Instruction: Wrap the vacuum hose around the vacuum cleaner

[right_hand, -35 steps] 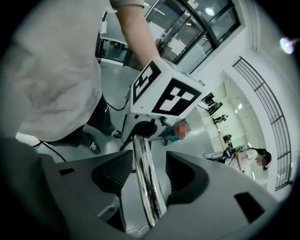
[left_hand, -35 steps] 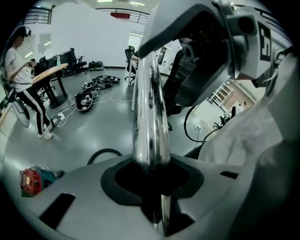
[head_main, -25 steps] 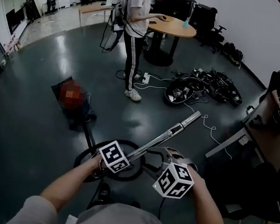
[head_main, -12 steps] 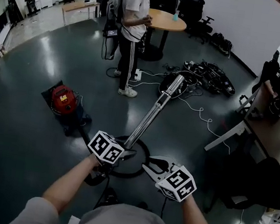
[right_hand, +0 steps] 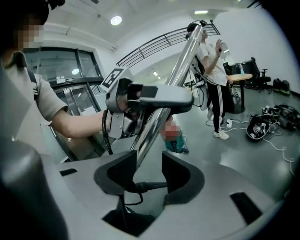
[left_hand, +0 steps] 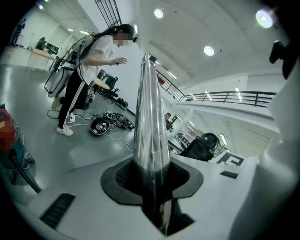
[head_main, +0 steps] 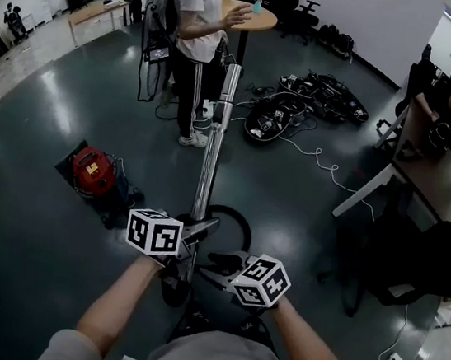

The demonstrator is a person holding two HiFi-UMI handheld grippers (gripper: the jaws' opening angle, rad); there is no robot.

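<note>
Vacuum hose [head_main: 237, 214], black, lies in a loose loop on the floor [head_main: 24, 247] directly ahead of the person, just beyond the two grippers. Its rigid metal tube [head_main: 212, 144] rises from the near side of that loop and points away toward the far end of the room, lifted clear of the floor. Vacuum cleaner [head_main: 92, 170], a red drum on a dark base, stands on the floor to the left of the loop and apart from it.

Left gripper [left_hand: 152, 176]: jaws clamped on the lower part of the metal tube, dark pads pressed against it on both sides. Right gripper [right_hand: 149, 176]: held just to the right of the left one, jaws apart and just now widening, nothing gripped. A thin dark cord shows across the gap; whether it touches the pads cannot be determined.

Surface: dark grey, smooth and glossy, reflecting the ceiling lights in pale patches.

Room: a large open office with white walls [head_main: 381, 22]. A person [head_main: 194, 21] stands beyond the far tip of the tube, beside a round wooden table [head_main: 256, 20]. A heap of black gear [head_main: 302, 107] lies on the floor to the right of that table, with white cables [head_main: 327, 168] trailing from it. A desk [head_main: 424, 190] stands at the right edge with another person [head_main: 444, 114] seated at it. Black office chairs [head_main: 294, 14] stand against the far wall
</note>
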